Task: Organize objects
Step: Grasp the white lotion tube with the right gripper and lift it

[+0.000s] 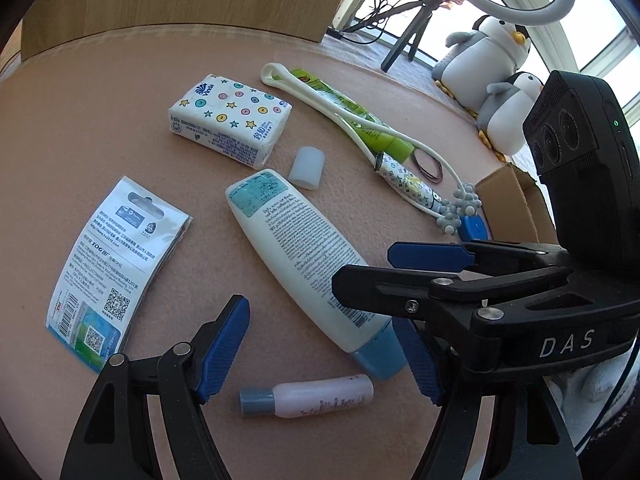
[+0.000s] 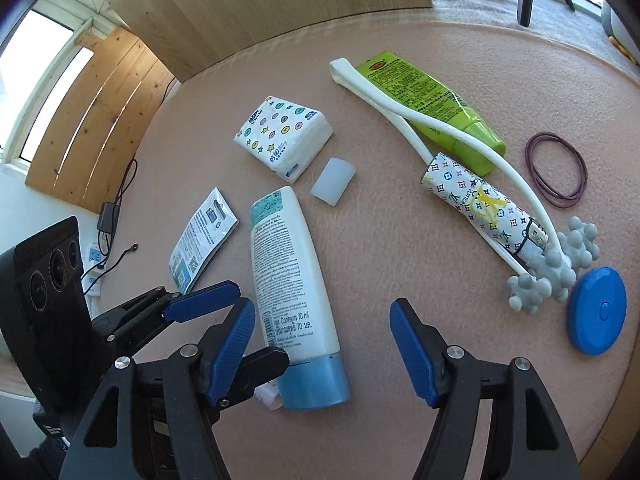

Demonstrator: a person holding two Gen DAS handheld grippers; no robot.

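Centre frame, the white lotion tube (image 2: 290, 280) with its blue cap lies flat on the pink table (image 2: 380, 240), cap toward the bottom of the picture. Just under it in the left wrist view sits a small pink bottle (image 1: 308, 396), grey cap pointing left. The left claw (image 1: 320, 356) is spread wide, empty, one finger either side of that small bottle. The right claw (image 2: 322, 350) is spread too, holding nothing, hovering over the tube's capped end.

Upper centre, the star-patterned tissue pack (image 2: 284, 140), with a translucent cap (image 2: 333, 180) just beside it. Left, a flat printed packet (image 2: 202, 236). On the right side, a green tube (image 2: 428, 96), a white roller massager (image 2: 448, 136) lying across it, a patterned tube (image 2: 476, 204), brown rubber bands (image 2: 556, 170) and a blue disc (image 2: 598, 310) at the lower right.
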